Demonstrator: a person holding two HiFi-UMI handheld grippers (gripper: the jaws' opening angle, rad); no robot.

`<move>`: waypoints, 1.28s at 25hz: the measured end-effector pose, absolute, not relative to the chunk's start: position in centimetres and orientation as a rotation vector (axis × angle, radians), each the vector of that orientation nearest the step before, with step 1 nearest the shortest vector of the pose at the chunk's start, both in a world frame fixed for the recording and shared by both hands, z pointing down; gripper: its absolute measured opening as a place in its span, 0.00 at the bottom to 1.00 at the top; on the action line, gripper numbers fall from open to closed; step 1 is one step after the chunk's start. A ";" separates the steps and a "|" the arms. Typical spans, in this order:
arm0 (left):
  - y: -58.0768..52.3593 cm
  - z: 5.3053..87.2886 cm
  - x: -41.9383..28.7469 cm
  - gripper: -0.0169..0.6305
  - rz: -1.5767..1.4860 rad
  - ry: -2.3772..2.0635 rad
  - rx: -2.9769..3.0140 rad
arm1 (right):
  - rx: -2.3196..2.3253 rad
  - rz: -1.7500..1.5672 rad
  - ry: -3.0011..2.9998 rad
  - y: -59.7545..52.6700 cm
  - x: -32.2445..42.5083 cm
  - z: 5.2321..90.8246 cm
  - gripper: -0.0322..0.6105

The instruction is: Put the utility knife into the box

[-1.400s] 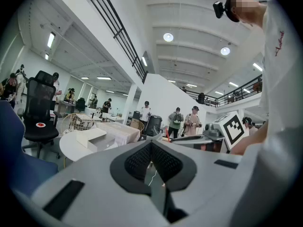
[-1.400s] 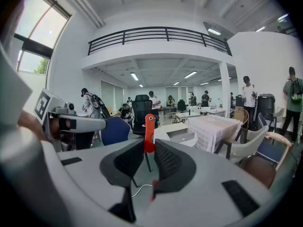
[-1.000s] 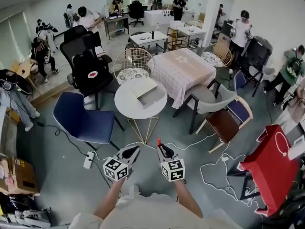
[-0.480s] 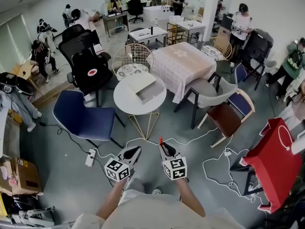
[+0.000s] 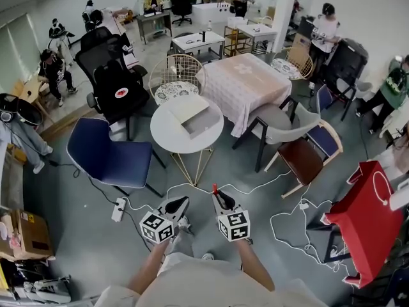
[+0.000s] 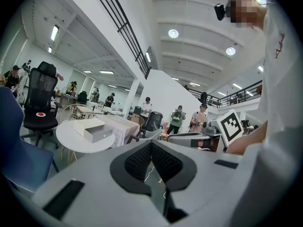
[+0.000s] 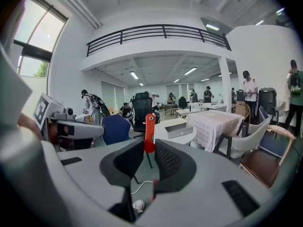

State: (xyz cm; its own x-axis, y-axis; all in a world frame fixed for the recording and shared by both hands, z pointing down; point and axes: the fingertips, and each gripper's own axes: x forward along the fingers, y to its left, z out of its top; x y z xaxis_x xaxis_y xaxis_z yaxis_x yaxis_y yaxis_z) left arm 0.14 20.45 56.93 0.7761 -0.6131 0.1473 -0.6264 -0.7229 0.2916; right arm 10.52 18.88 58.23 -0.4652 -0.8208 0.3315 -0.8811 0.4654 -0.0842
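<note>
An open grey-white box (image 5: 195,119) lies on the round white table (image 5: 161,136), some way ahead of both grippers. My right gripper (image 5: 216,197) is shut on the orange utility knife (image 7: 149,130), which sticks up from between its pads; its orange tip (image 5: 215,188) shows in the head view. In the right gripper view the box (image 7: 179,129) sits just right of the knife. My left gripper (image 5: 180,203) is shut with nothing in it, its pads meeting at the tip (image 6: 151,146). The left gripper view has the box (image 6: 94,129) at the left.
A blue chair (image 5: 107,157) stands left of the table and a black office chair (image 5: 118,93) behind it. A cloth-covered table (image 5: 243,89) and a brown chair (image 5: 300,164) are to the right. White cables and a power strip (image 5: 119,210) lie on the floor. A red bag (image 5: 365,215) is at the right.
The room has shifted slightly in the head view, with the round table a little to the left and farther up. Both grippers keep their pose and the knife stays gripped.
</note>
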 end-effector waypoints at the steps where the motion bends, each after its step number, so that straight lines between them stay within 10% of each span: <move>1: 19.9 57.1 0.1 0.04 0.057 -0.948 2.643 | 1.462 0.361 -2.466 18.4 10.4 58.4 0.18; 32: -9.6 56.5 -4.1 0.04 -0.013 -0.782 2.648 | 1.512 0.346 -2.342 -9.3 5.0 57.1 0.18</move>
State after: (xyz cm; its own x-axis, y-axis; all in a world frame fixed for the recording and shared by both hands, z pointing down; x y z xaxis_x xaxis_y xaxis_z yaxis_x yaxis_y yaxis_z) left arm -4.13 -9.55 56.46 0.8453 -0.5255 0.0964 -0.5221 -0.7739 0.3585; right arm 5.00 -9.34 57.13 -0.3814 -0.8327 0.4013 -0.9132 0.4069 -0.0235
